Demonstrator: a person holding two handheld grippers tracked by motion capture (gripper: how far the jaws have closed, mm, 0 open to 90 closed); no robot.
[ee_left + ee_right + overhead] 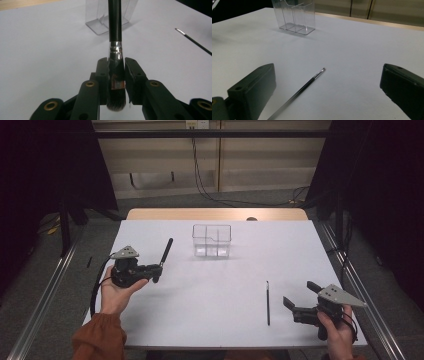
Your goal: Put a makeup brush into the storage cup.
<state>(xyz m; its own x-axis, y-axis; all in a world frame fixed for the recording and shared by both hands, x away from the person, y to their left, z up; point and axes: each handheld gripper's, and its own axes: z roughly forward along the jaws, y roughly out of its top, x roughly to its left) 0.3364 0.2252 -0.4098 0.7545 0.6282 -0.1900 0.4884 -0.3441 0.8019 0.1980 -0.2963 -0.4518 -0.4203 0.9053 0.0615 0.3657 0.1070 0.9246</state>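
My left gripper is shut on a thick black makeup brush, whose handle points up and away toward the clear plastic organizer. In the left gripper view the jaws clamp the brush at its ferrule, bristles hanging below the pads. A thin black brush lies flat on the white table right of centre, seen also in the right gripper view. My right gripper stands open just right of the thin brush, with nothing between its jaws.
The organizer has several compartments and stands at the back centre of the white table. Metal rails run along both table sides. Cables hang on the wall behind.
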